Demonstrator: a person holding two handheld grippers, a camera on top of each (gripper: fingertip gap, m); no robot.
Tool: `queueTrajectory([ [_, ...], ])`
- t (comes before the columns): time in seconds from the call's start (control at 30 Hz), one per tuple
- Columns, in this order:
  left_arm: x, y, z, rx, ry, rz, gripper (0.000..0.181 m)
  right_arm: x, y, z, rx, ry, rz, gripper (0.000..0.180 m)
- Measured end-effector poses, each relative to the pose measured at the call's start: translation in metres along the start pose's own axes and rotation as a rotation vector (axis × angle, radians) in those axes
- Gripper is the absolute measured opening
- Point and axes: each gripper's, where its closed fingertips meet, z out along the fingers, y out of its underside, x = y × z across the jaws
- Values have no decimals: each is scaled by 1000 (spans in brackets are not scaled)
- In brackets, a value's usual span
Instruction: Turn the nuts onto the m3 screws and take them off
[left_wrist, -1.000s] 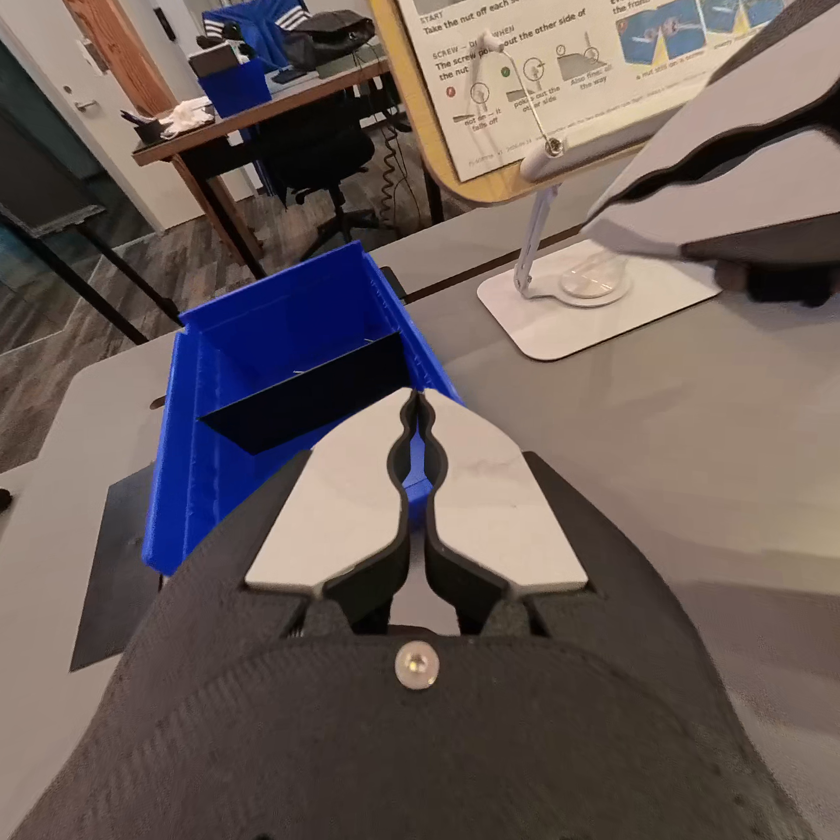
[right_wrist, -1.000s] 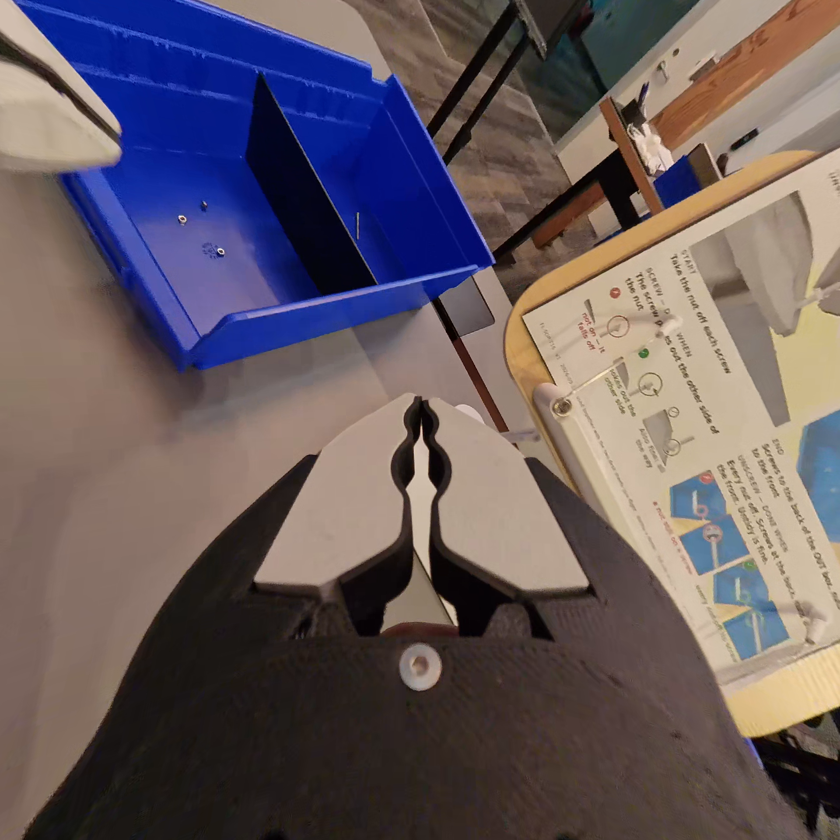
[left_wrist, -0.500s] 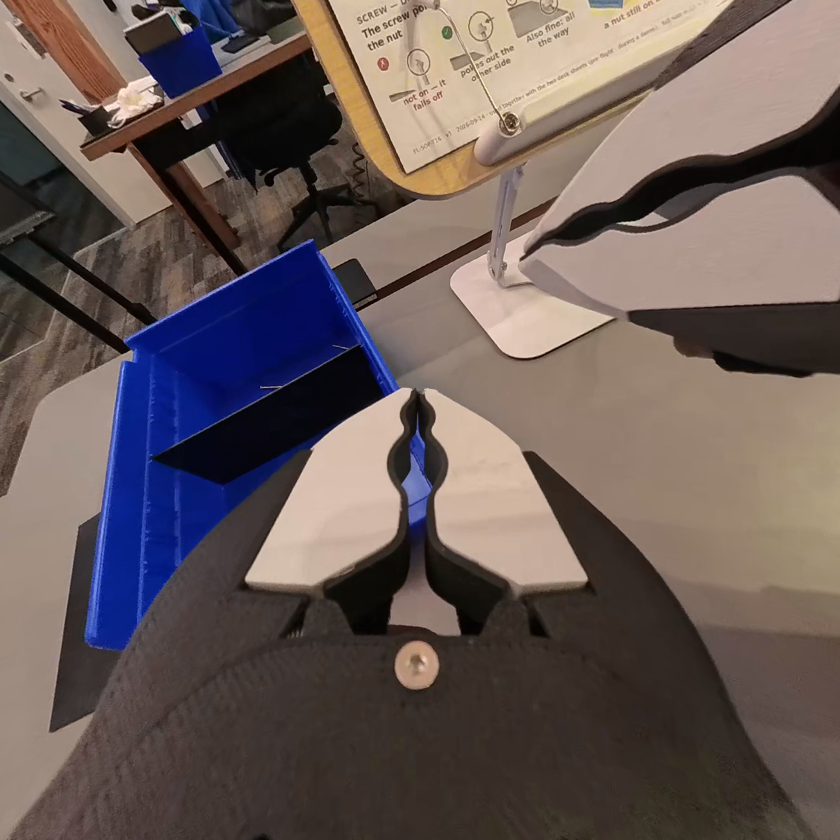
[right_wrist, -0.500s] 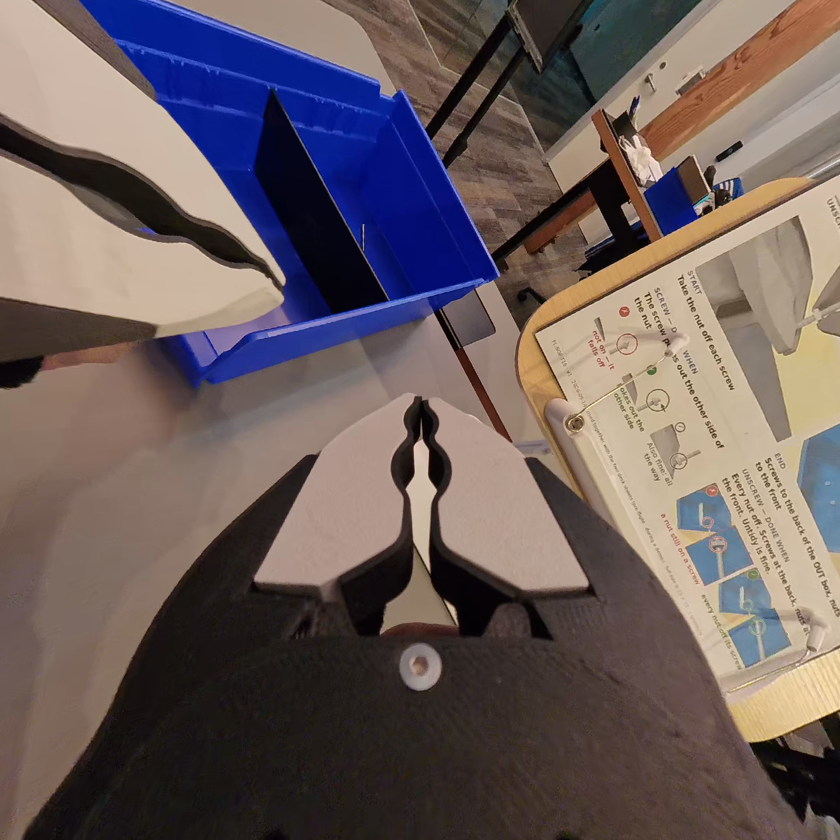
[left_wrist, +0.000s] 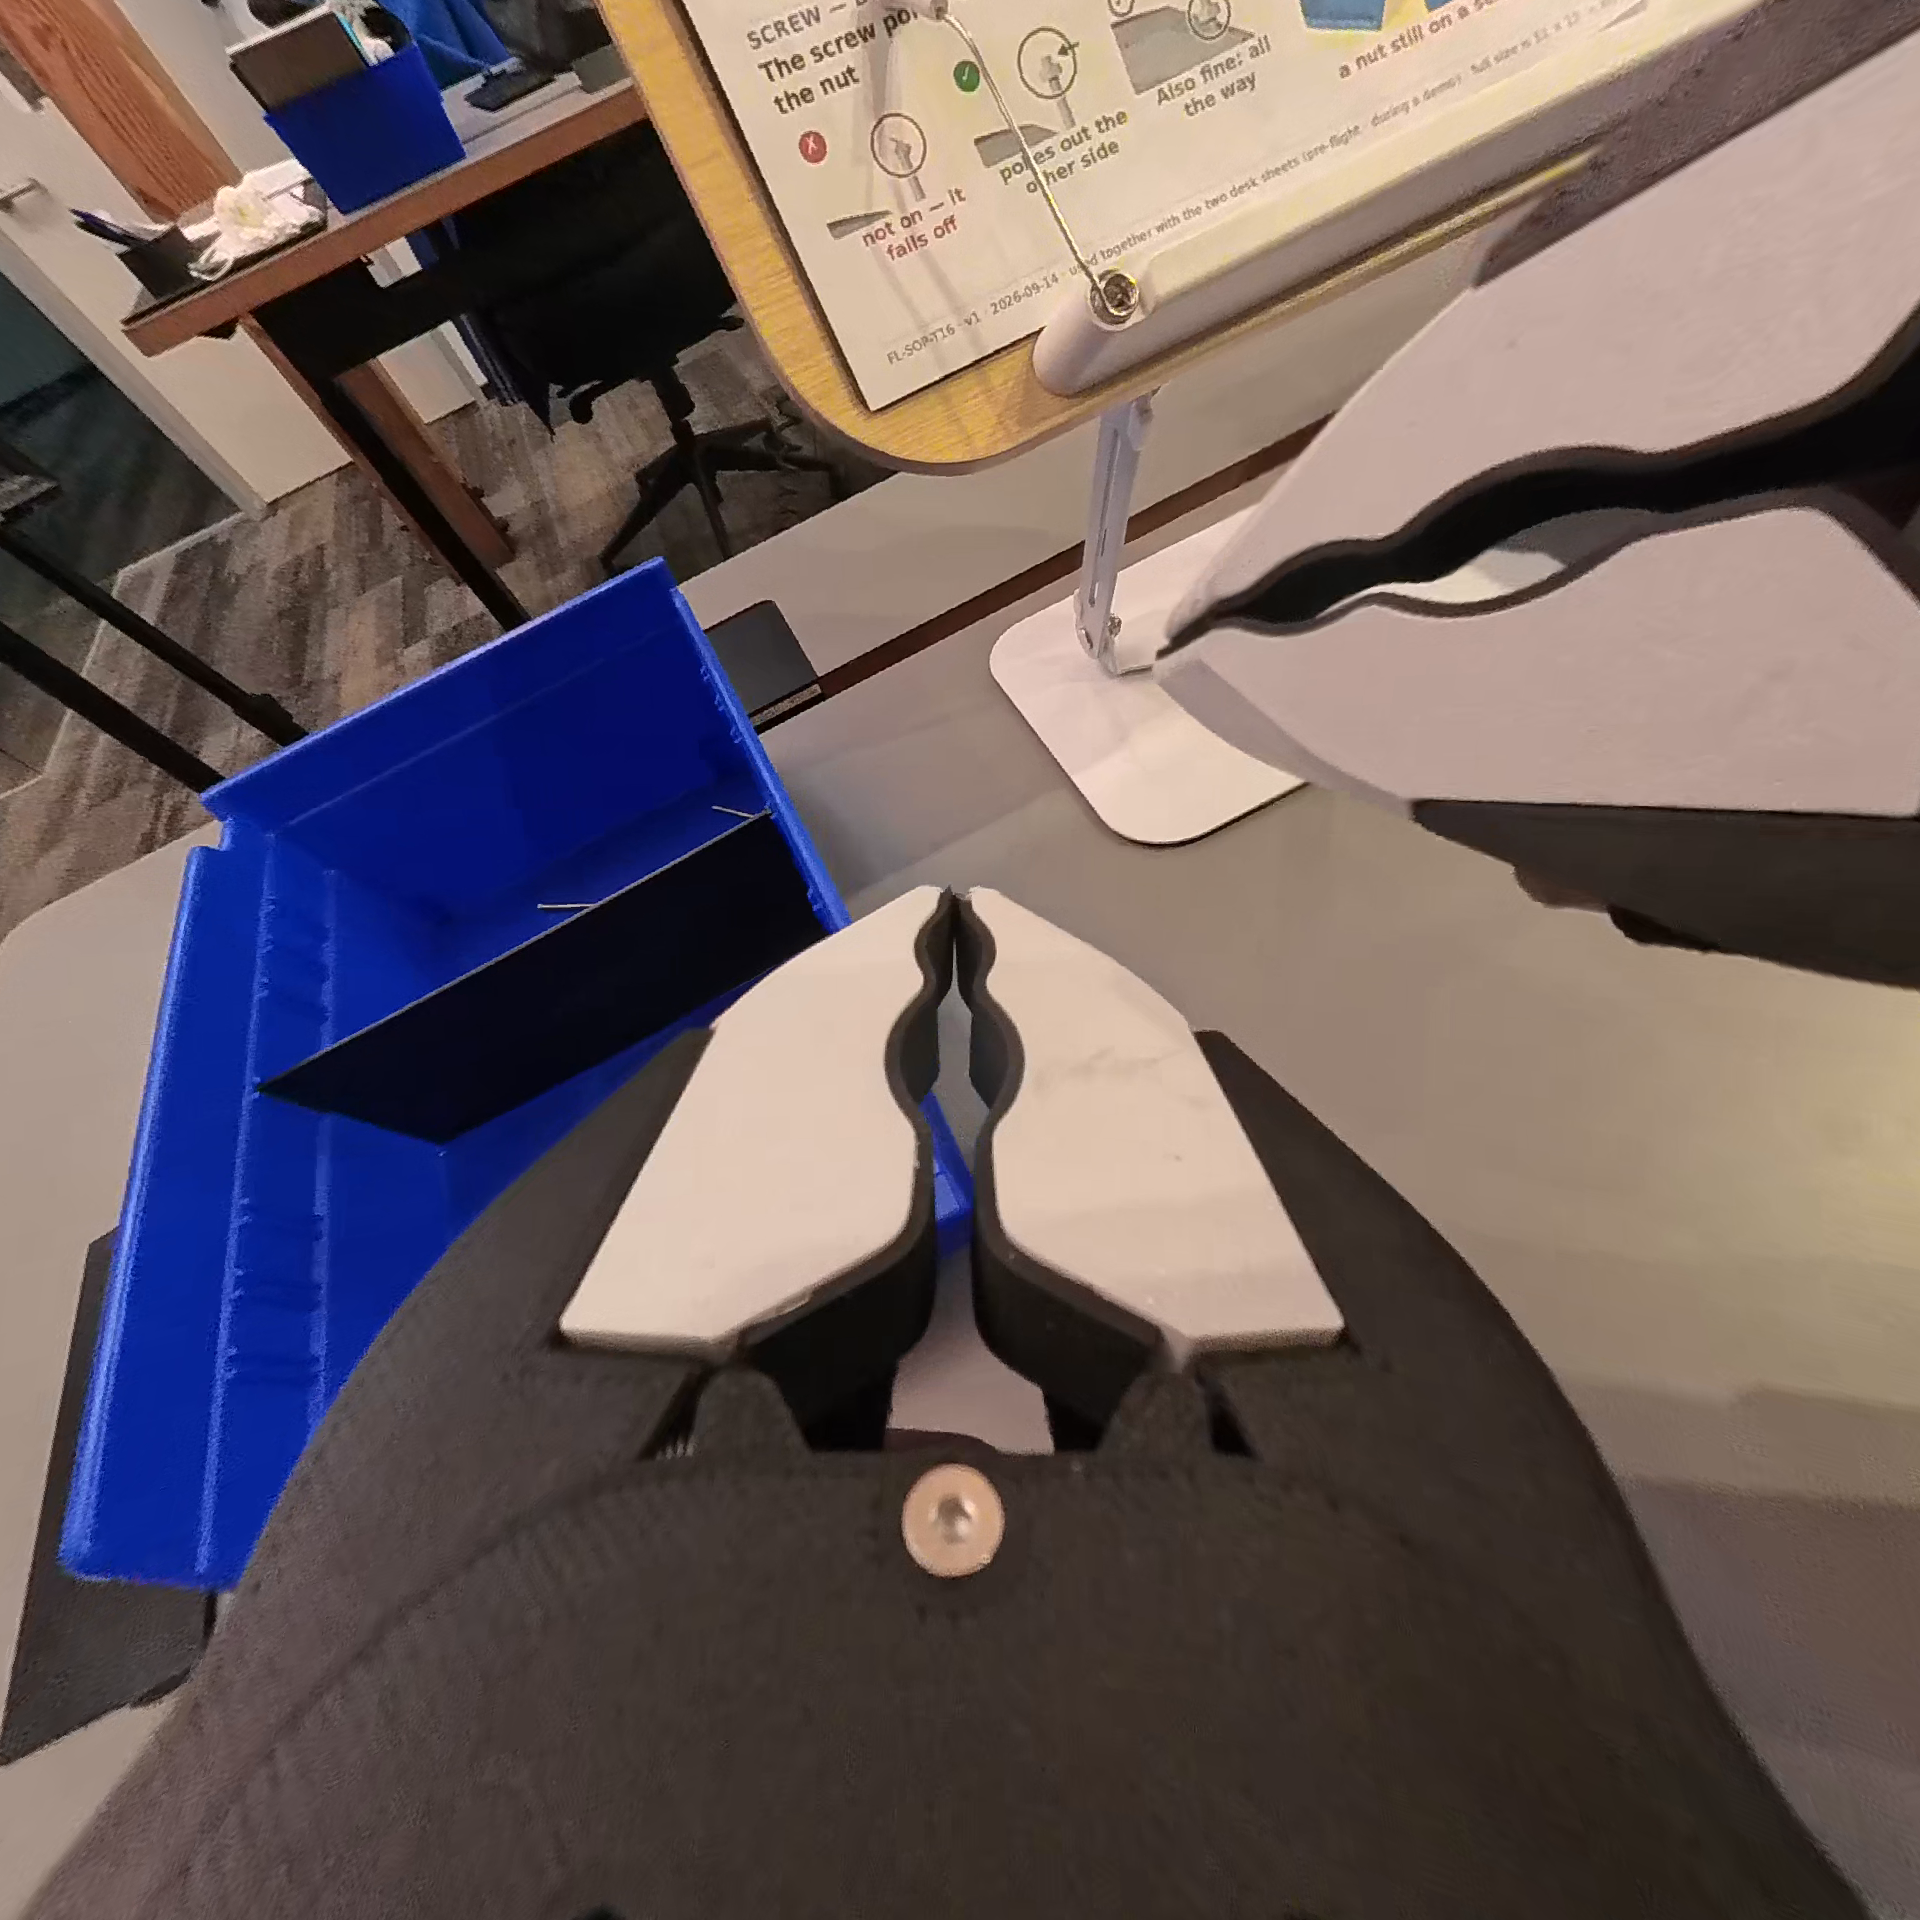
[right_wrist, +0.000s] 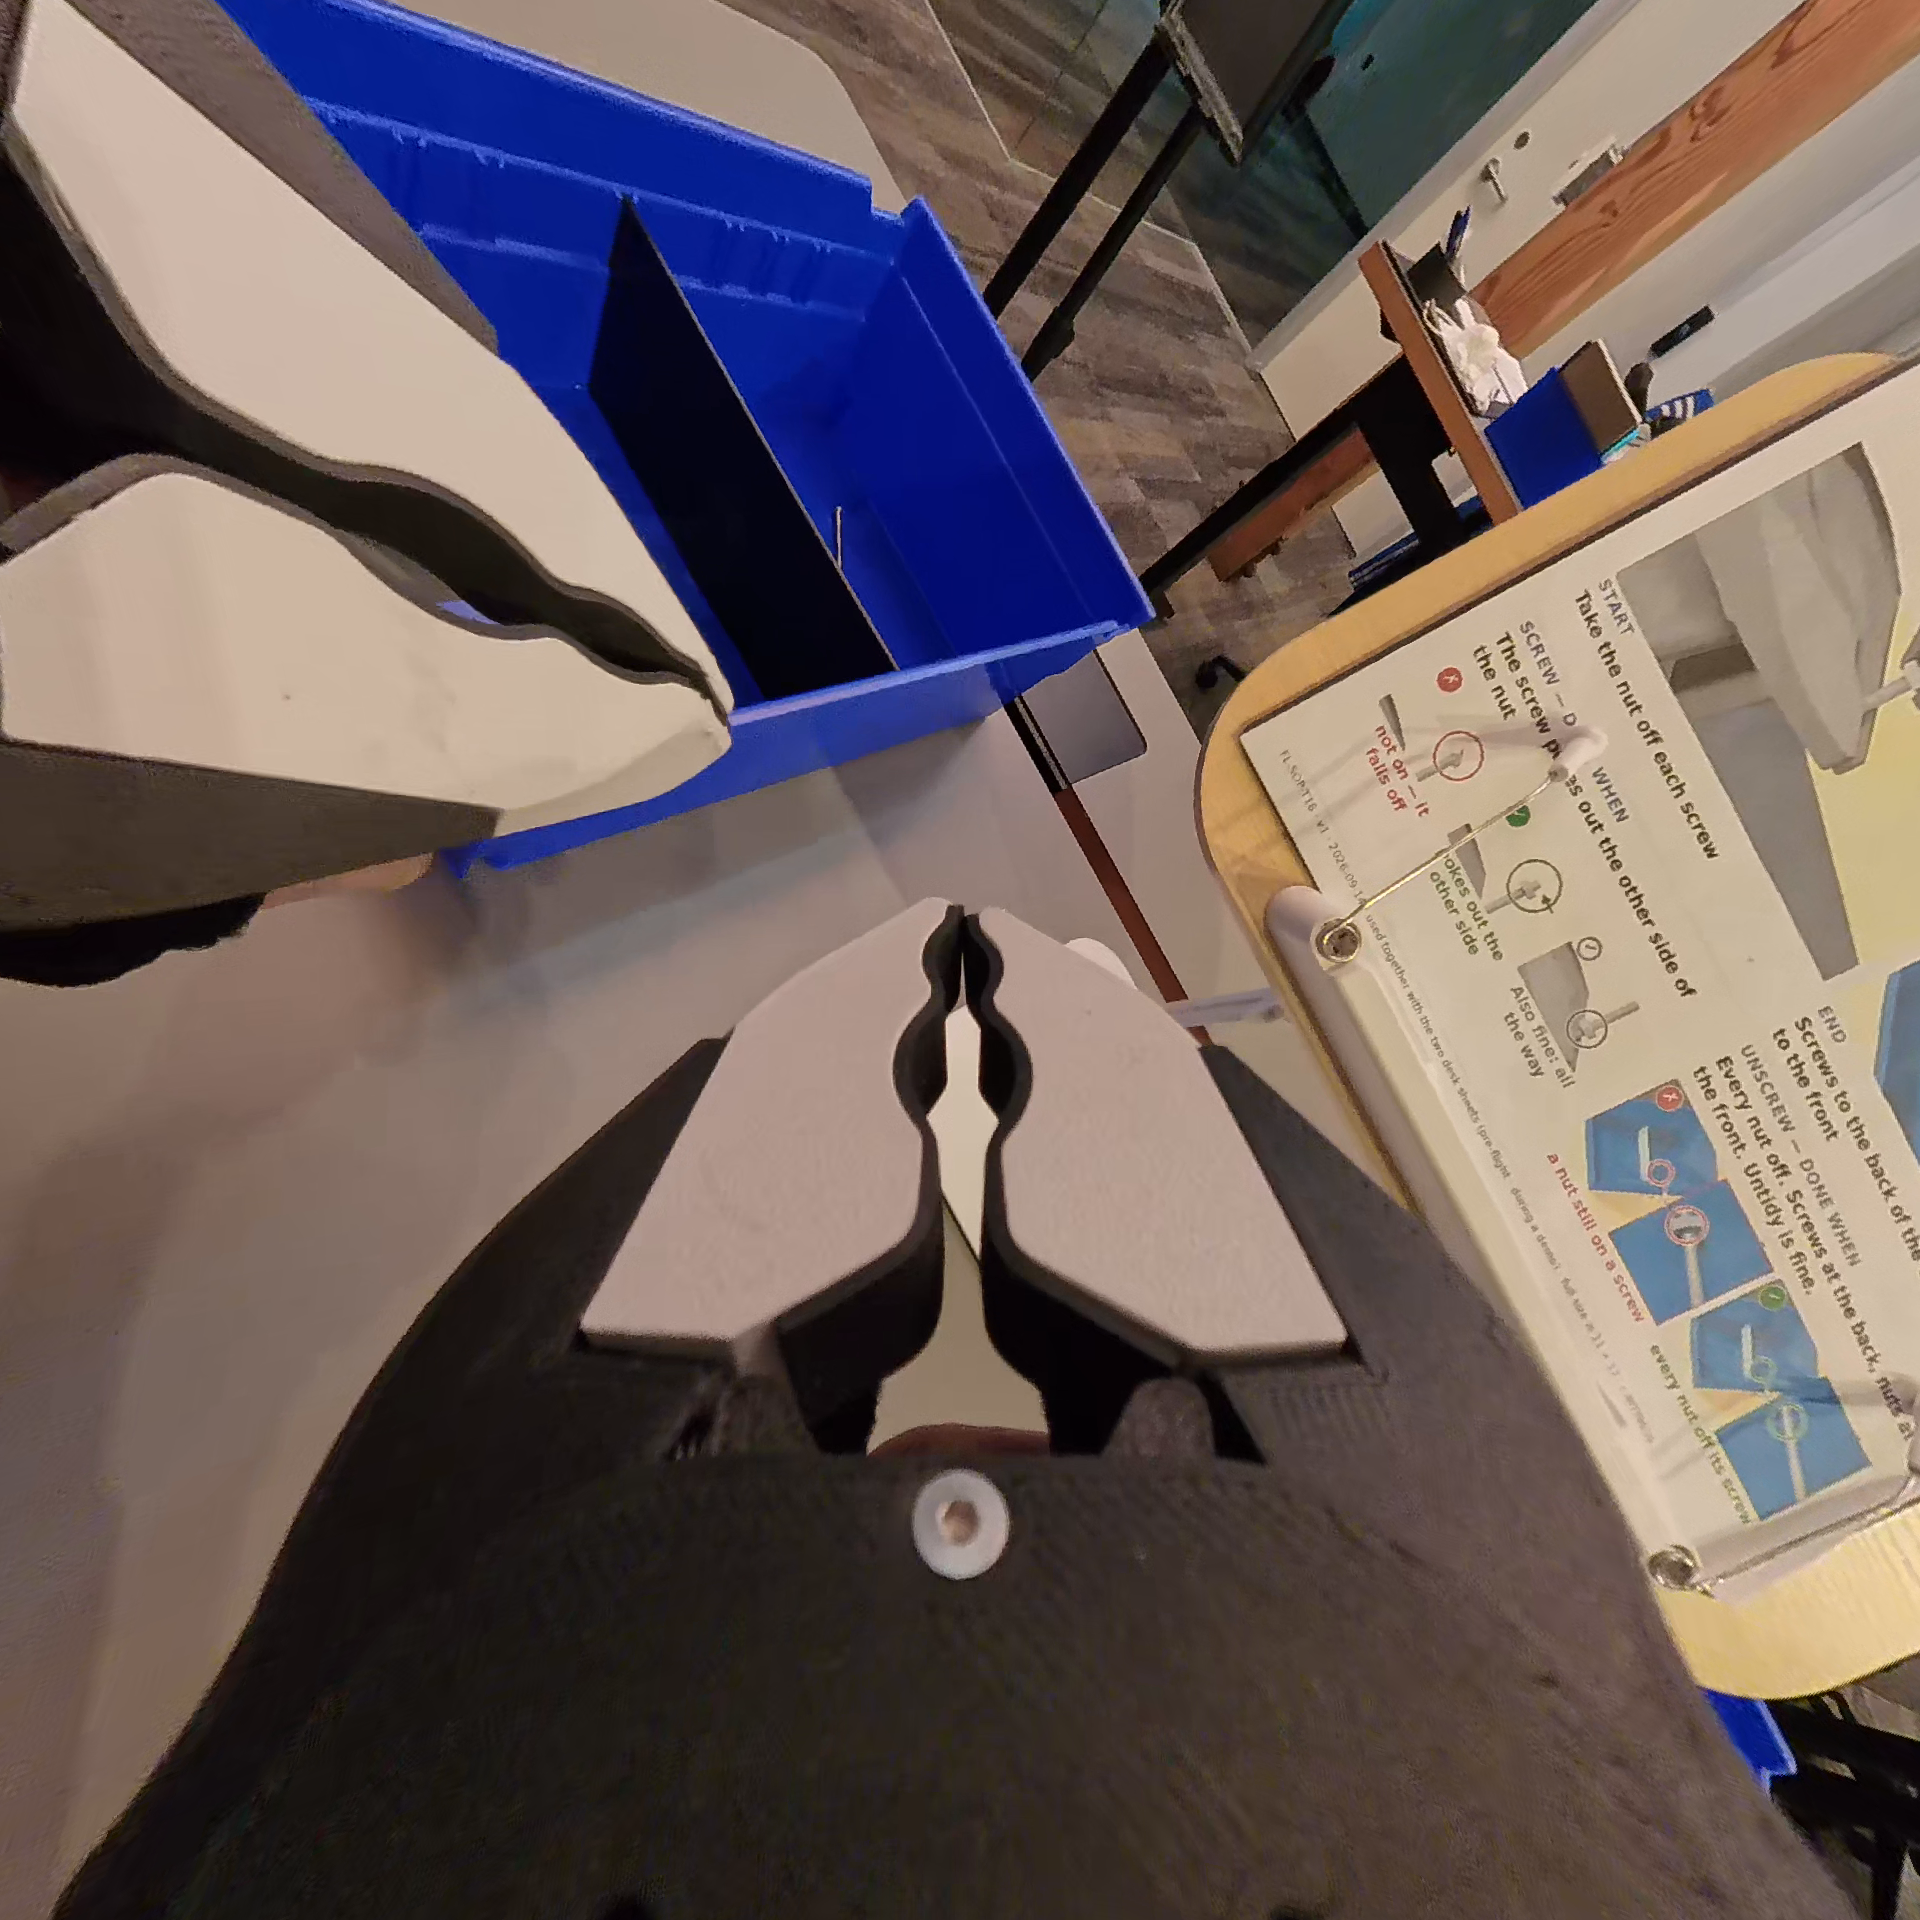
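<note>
A blue bin with a black divider stands on the grey table, left of my left gripper. That gripper is shut, with nothing showing between its tips. My right gripper is also shut and looks empty. It hangs over the table right of the bin and its divider. Each gripper shows in the other's view: the right one at upper right, the left one at upper left, tips pointing toward each other. A thin silver sliver lies by the divider. The left gripper hides the bin's front compartment.
An instruction board on a white stand rises at the table's back; it fills the right of the right wrist view. A black pad lies behind the bin. Beyond the table edge are a wooden desk and an office chair.
The two grippers have come closer together, and each now fills more of the other's view. The left gripper now covers the bin's front compartment in the right wrist view. Both stayed shut.
</note>
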Motion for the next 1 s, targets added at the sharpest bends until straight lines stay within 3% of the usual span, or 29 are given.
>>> queueTrajectory([
  [0.57, 3, -8, -2, 30, 21, 0, 0, 18, 21, -13, -18, 26, 52, 0],
  [0.73, 11, -26, 11, 28, 33, 28, 0, 48, 36, -16, -52, 89, 101, 0],
  [1.0, 29, -32, 28, 27, 75, 12, 0, 47, 31, -21, -56, 112, 84, 0],
])
